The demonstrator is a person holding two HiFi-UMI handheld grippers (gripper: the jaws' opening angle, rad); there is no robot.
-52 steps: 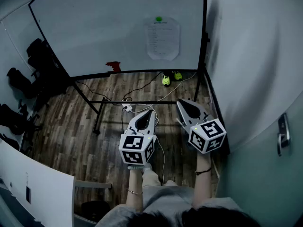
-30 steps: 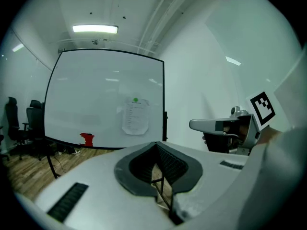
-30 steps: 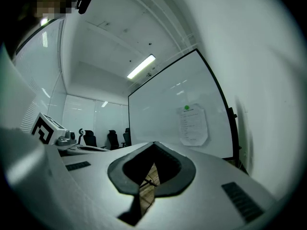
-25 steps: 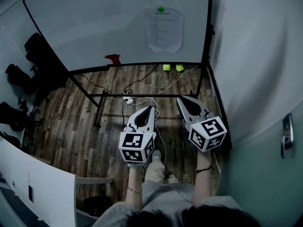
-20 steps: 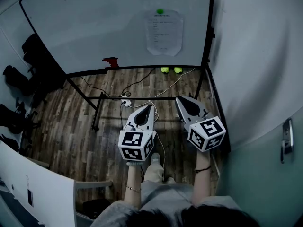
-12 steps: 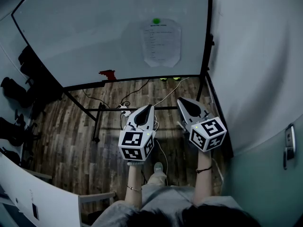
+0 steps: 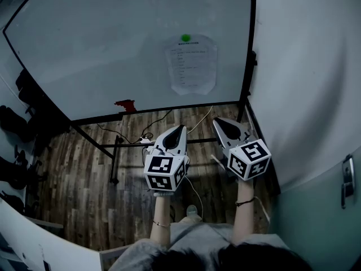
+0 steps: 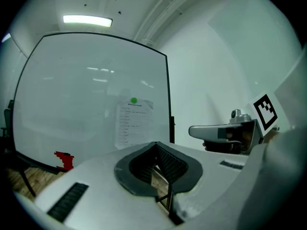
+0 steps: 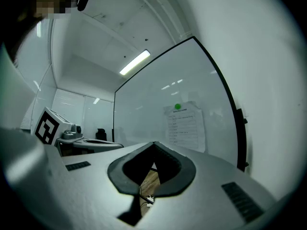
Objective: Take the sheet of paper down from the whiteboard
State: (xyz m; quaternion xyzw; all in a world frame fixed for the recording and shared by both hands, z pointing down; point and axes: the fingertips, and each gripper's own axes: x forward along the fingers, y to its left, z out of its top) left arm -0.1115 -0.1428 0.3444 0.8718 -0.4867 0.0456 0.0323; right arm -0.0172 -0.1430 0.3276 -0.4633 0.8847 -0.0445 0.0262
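A white printed sheet of paper point(image 7: 190, 64) hangs on the whiteboard point(image 7: 101, 49), pinned at its top by a green round magnet point(image 7: 185, 38). Both grippers are held level in front of the board, short of it and below the sheet. My left gripper point(image 7: 181, 127) is shut with nothing in it, and so is my right gripper point(image 7: 216, 120). In the left gripper view the paper point(image 8: 133, 123) lies straight ahead above the closed fingertips point(image 8: 156, 143). In the right gripper view the paper point(image 9: 186, 126) sits up and to the right of the tips point(image 9: 154, 143).
A red object point(image 7: 125, 104) sits on the board's lower rail. Cables and a power strip point(image 7: 148, 140) lie on the wooden floor by the board's black stand. A white wall point(image 7: 304, 83) stands close on the right, black chairs point(image 7: 22, 95) at the left.
The person has stepped toward the whiteboard. The sheet and board look larger and nearer, and both grippers have gone forward with them, still shut and side by side.
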